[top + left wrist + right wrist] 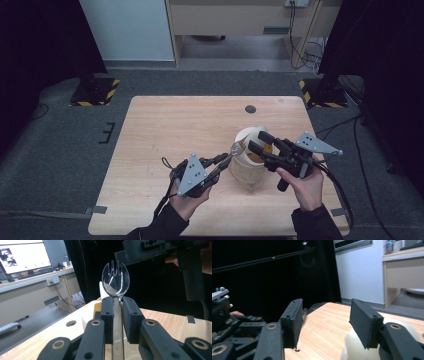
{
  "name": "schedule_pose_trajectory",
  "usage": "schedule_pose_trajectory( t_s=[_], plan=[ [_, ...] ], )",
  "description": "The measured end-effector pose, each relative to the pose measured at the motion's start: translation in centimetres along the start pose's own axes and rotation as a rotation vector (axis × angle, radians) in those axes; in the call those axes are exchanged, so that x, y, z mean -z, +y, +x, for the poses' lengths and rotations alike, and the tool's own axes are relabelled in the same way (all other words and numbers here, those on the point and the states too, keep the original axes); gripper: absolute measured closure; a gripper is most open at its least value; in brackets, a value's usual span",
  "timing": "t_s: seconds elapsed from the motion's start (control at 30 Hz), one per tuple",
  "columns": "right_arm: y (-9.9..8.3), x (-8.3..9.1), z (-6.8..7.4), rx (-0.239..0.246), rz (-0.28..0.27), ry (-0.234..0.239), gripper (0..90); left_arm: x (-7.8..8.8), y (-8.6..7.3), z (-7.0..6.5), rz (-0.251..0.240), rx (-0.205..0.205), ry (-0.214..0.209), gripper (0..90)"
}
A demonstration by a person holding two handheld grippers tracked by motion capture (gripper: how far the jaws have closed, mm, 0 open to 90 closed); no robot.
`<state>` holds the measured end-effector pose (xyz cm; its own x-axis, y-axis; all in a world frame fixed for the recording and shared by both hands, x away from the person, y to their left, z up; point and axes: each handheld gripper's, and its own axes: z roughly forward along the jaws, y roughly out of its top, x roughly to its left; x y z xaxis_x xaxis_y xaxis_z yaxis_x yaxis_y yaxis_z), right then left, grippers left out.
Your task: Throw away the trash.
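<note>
High view showed a light wooden bench (165,130) with a person's forearms entering from the bottom edge, one hand-held gripper in each hand. The left hand-held gripper (223,162) pointed right and away from the person, its jaws clamped on the handle of a clear plastic spork (233,151), whose head reached the near-left rim of a pale round tub (248,172) standing right of the bench's centre. The right hand-held gripper (261,142) pointed left and away, held over the tub's opening with its jaws parted and nothing between them. Something orange-brown (254,157) lay inside the tub; what it was could not be told.

Left gripper view had the spork (115,285) standing upright between the two closed black jaws, tines at the top, the bowl transparent, and the handle running down through the narrow slot between the pads (107,315). Behind it hung the dark body of the other gripper (175,255), and a monitor (23,256) glowed on a desk at far left.

Right gripper view showed the two pads (365,320) well apart, with bare bench (324,325) between them and the tub's pale rim (354,345) under the right-hand one.
</note>
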<state>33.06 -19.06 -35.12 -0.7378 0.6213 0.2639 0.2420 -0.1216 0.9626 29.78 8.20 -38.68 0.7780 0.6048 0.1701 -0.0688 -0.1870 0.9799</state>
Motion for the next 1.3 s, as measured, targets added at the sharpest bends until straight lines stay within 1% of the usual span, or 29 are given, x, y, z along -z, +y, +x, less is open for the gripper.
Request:
schedule_pose_trajectory(
  t_s=[0.13, 0.2, 0.4, 0.5, 0.63, 0.67, 0.7, 0.77, 0.87, 0.93, 1.07, 1.13, 1.23, 1.27, 1.3],
  plan=[
    [-0.4, -0.4, 0.3, -0.022, 0.010, 0.024, 47.4, -0.3, 0.0, -0.1, -0.006, 0.004, 0.000, 79.3],
    [-0.6, -0.6, 0.3, -0.026, 0.020, 0.033, 49.1, -0.5, 0.0, -0.3, -0.012, 0.005, -0.004, 79.4],
    [-1.2, -1.2, 0.7, -0.057, 0.051, 0.075, 58.2, -0.7, 0.1, -0.8, -0.030, 0.003, -0.011, 79.4],
    [-1.3, -1.3, 0.8, -0.076, 0.057, 0.092, 64.6, -0.7, 0.2, -0.9, -0.034, 0.003, -0.013, 79.3],
    [-1.3, -1.2, 0.9, -0.092, 0.054, 0.113, 77.6, -0.7, 0.2, -1.0, -0.033, 0.011, -0.023, 79.2],
    [-1.2, -1.2, 1.0, -0.097, 0.051, 0.116, 81.9, -0.7, 0.2, -1.1, -0.032, 0.016, -0.029, 79.3],
    [-1.1, -1.0, 1.0, -0.110, 0.049, 0.130, 82.7, -0.7, 0.2, -1.1, -0.033, 0.021, -0.034, 79.2],
    [-1.1, -0.9, 1.1, -0.113, 0.050, 0.139, 83.1, -0.6, 0.2, -1.1, -0.033, 0.029, -0.040, 79.2],
    [-1.0, -0.8, 1.0, -0.103, 0.046, 0.136, 83.3, -0.1, 0.1, -0.9, -0.023, 0.041, -0.042, 78.4],
    [-0.7, -0.5, 0.9, -0.094, 0.038, 0.128, 83.3, 0.5, 0.0, -0.5, -0.017, 0.053, -0.036, 76.9],
    [-0.1, 0.2, 0.7, -0.076, 0.012, 0.108, 83.3, 2.1, -1.1, 0.9, 0.022, 0.075, -0.007, 75.3],
    [0.1, 0.5, 0.5, -0.067, 0.001, 0.098, 83.2, 3.0, -2.0, 1.9, 0.056, 0.090, 0.017, 74.1],
    [0.5, 1.0, 0.3, -0.052, -0.010, 0.079, 83.2, 4.7, -4.1, 3.5, 0.123, 0.114, 0.067, 70.9],
    [0.6, 1.2, 0.3, -0.047, -0.013, 0.073, 83.2, 5.3, -4.9, 4.1, 0.145, 0.119, 0.090, 70.2],
    [0.7, 1.3, 0.2, -0.042, -0.015, 0.068, 83.2, 5.8, -5.7, 4.8, 0.172, 0.132, 0.107, 69.5]
  ],
)
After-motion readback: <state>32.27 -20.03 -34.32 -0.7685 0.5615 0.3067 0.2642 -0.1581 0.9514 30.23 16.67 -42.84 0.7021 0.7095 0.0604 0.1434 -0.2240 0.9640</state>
